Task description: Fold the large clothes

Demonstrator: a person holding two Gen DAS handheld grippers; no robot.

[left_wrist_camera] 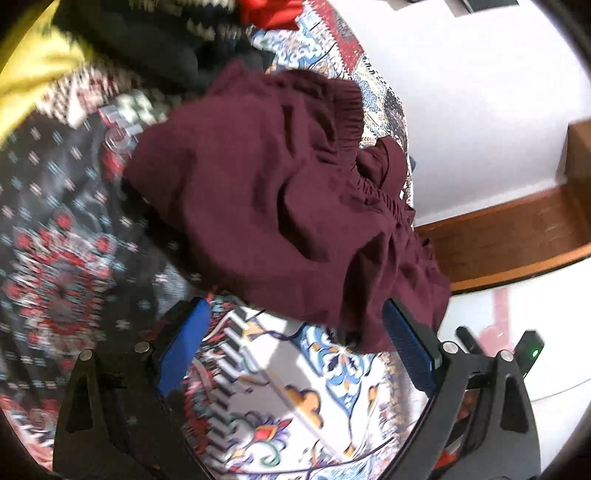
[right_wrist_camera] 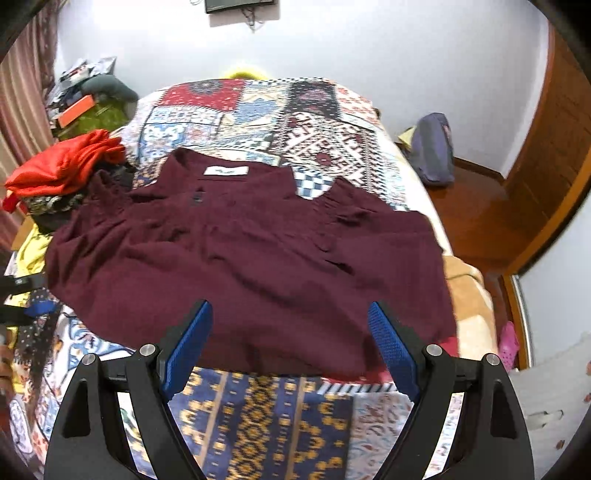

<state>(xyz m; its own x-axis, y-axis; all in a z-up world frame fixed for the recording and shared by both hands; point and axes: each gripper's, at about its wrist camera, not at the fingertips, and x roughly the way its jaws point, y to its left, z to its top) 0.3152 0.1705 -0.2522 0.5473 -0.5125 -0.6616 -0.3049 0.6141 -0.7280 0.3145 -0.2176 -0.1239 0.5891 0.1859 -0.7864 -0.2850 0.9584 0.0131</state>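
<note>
Lying spread on the patchwork bed (right_wrist_camera: 258,110), one maroon garment (right_wrist_camera: 251,258). Two grippers, left gripper (left_wrist_camera: 295,354) and right gripper (right_wrist_camera: 290,347), both fingers wide apart, holding nothing. One red clothes pile (right_wrist_camera: 62,162) beside it, left.

The left claw (left_wrist_camera: 295,354) stands wide open above a patchwork bedspread (left_wrist_camera: 280,398), nothing between its blue pads (left_wrist_camera: 183,347). Just ahead lies a crumpled maroon garment (left_wrist_camera: 266,192), its gathered edge toward the bed's side, one fold touching the right pad. Beyond it lie black (left_wrist_camera: 147,40), yellow (left_wrist_camera: 33,70) and red clothes (left_wrist_camera: 269,13). The view is blurred.
</note>
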